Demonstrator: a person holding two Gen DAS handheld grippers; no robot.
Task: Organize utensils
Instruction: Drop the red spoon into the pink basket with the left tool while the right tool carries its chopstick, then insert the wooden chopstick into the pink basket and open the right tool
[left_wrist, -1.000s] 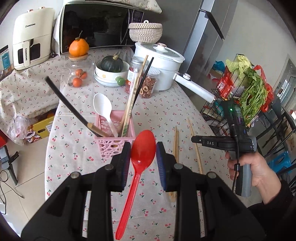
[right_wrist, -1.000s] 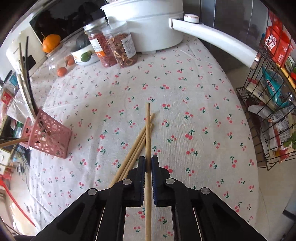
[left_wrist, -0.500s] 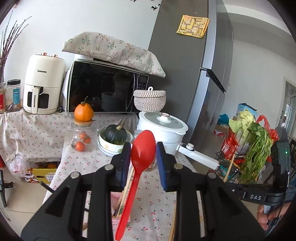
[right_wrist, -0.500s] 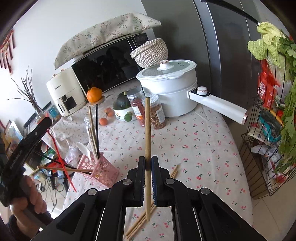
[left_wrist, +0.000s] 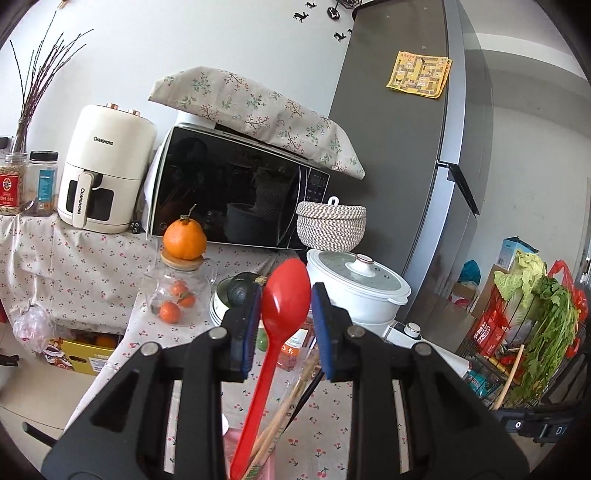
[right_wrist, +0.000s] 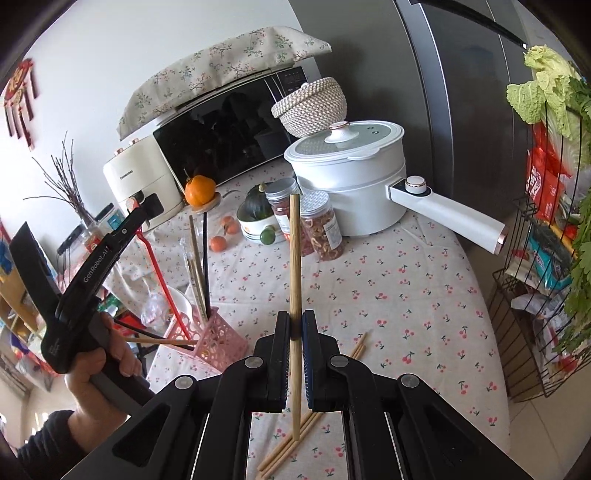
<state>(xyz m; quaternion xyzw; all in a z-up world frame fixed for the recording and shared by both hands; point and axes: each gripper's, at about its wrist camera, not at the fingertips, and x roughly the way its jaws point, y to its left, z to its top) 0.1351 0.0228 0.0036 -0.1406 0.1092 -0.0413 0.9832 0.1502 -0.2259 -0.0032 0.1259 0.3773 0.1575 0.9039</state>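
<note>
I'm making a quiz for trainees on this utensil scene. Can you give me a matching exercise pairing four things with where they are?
Things:
1. red spoon
2. single chopstick
3. loose chopsticks
4. orange

Places:
A. lying on the tablecloth
B. on a jar lid
C. in the left gripper, handle down over the pink basket
D. upright in the right gripper

Pairs: 1-C, 2-D, 3-A, 4-B
</note>
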